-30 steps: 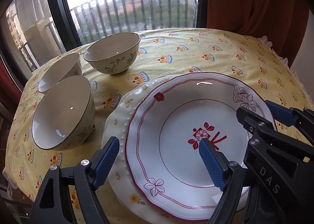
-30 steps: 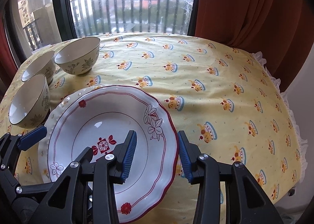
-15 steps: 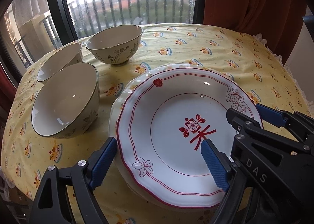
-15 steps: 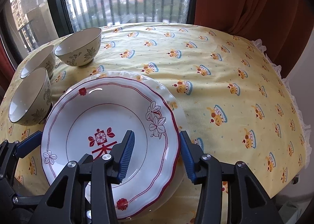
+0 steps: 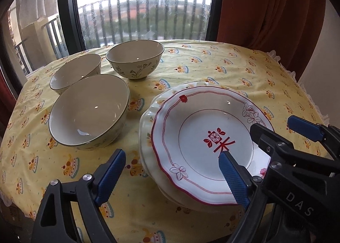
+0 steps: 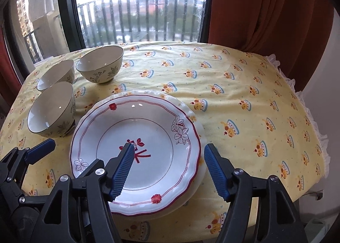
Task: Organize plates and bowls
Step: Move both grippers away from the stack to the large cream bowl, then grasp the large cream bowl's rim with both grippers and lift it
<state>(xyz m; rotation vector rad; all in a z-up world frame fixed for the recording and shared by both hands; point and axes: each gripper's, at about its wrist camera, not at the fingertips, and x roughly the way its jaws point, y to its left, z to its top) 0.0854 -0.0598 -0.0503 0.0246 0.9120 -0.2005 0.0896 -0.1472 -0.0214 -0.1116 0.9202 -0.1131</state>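
Since the red-rimmed plate [image 6: 136, 143] already sits stacked on the white plate [image 6: 197, 170], the three bowls [image 5: 90, 111] at far left are up next. Left gripper [image 5: 170, 173] is nearer, wide open, empty; right gripper [image 6: 170, 168] has just opened, straddling the plate's right rim without touching.

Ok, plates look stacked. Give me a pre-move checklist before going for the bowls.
1. Red-rimmed plate rests on the white plate under it: ok.
2. Right gripper clear of the plate rim: ok, jaws have just been opening, pads press on nothing.
3. Left gripper open and empty: ok.
4. Three bowls upright on the tablecloth: ok.
5. Nearest bowl apart from the plate stack: ok.
6. Nearest bowl apart from the bowl behind: cannot tell.
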